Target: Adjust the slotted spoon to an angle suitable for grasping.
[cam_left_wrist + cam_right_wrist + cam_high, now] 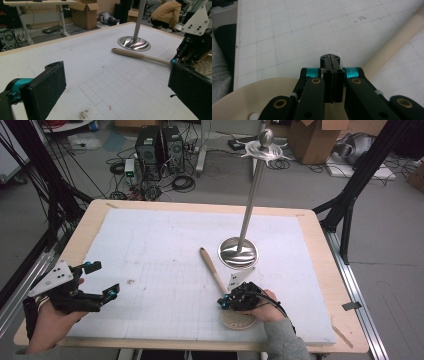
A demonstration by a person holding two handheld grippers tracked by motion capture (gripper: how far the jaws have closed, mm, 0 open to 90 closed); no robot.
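Note:
A beige skimmer spoon lies on the white gridded mat (165, 245), its long handle (212, 270) pointing toward the far side and its round perforated head (239, 321) near the front edge. My right gripper (222, 302) hovers over the spot where handle meets head; its jaws (330, 60) are shut with nothing between them. The handle (397, 42) runs past on their right and the head (262, 92) lies below. My left gripper (105, 279) stands open at the mat's left, empty, facing the handle (140, 55) and the other gripper (192, 47).
A tall metal stand (252, 195) with a round shiny base (238, 252) and hooks at the top rises just behind the handle's tip. The wooden table rim (320, 250) frames the mat. Boxes, computers and cables lie on the floor beyond.

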